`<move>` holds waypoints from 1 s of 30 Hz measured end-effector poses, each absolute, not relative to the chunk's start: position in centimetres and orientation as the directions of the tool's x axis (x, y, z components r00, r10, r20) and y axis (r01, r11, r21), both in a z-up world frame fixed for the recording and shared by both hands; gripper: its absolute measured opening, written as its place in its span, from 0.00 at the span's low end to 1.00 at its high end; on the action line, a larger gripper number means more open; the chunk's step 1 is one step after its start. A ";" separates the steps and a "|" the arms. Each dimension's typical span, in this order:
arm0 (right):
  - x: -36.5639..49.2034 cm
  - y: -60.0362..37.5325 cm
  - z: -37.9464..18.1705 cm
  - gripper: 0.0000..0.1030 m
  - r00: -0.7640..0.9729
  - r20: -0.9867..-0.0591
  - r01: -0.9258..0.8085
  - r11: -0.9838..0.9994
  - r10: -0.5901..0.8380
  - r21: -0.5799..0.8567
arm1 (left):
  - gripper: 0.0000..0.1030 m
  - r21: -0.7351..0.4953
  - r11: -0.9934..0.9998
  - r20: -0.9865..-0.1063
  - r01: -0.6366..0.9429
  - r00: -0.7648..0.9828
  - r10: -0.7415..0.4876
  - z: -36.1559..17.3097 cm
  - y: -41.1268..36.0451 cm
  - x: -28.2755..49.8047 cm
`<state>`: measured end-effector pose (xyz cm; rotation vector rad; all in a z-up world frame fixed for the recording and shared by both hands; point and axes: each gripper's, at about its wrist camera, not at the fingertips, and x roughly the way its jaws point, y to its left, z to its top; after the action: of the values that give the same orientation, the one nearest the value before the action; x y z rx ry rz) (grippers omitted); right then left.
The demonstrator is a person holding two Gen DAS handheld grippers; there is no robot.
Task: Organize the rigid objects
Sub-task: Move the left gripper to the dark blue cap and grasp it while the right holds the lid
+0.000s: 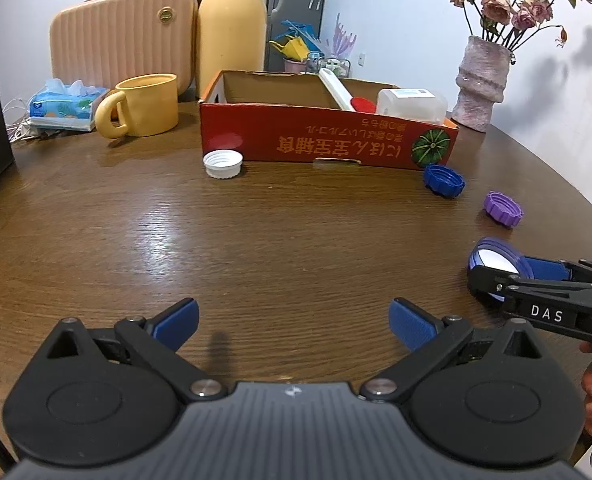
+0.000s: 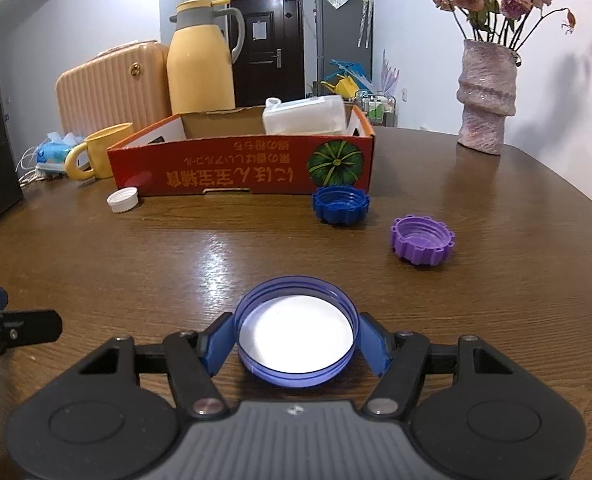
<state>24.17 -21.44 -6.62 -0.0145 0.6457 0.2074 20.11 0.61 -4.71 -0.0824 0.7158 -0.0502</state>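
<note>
My right gripper (image 2: 296, 340) is shut on a wide blue lid (image 2: 296, 332) with a white liner, open side up, low over the wooden table; both blue pads press its rim. In the left wrist view that lid (image 1: 495, 258) shows at the right edge. My left gripper (image 1: 294, 324) stands open with only bare table between its fingers. A red cardboard box (image 1: 327, 136) sits further back, holding a white plastic container (image 1: 409, 104). Loose on the table before it lie a white cap (image 1: 223, 164), a dark blue cap (image 1: 443, 180) and a purple cap (image 1: 503, 208).
Behind the box stand a yellow mug (image 1: 144, 106), a yellow thermos jug (image 1: 232, 28) and a peach ribbed case (image 1: 120, 32). A tissue pack (image 1: 66, 106) lies at the far left. A pink vase with dried roses (image 1: 481, 84) stands at the back right.
</note>
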 end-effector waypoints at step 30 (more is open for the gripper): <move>25.1 -28.5 -5.3 0.63 0.842 -0.531 -0.073 0.995 0.098 0.067 | 1.00 -0.037 0.989 -0.609 0.142 0.782 -0.135 -2.6 -8.5 25.5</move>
<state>25.10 -28.53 -5.26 0.0447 0.5635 0.0905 25.54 -8.47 -2.63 0.0105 0.6568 -0.1494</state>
